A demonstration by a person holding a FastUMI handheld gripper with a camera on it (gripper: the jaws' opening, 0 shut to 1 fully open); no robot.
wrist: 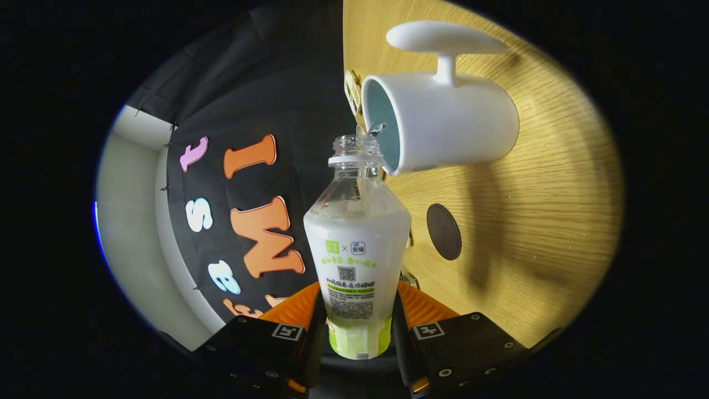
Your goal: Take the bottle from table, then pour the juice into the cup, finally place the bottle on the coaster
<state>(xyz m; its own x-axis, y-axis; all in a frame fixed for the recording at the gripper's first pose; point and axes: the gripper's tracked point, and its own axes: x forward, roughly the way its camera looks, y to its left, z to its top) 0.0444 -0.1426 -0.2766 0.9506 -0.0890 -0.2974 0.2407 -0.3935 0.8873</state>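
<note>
Wooden table (532, 233), booth backdrop. Gripper (357, 327) clamping bottle (357, 244) on both sides, tilting it, open mouth reaching cup (443, 130) rim, juice starting to leave. Pickup done; pouring seemingly just beginning. Coaster (443, 231) lying bare beside bottle, awaiting placement.

Tool (357, 332): blocky screw-studded housings, square coded markers, ribbed inner pads.

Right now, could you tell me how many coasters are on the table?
1. The dark round coaster lies on the wooden table, beside the bottle clamped in the jaws and near the white cup. The bottle may hide others.
</note>
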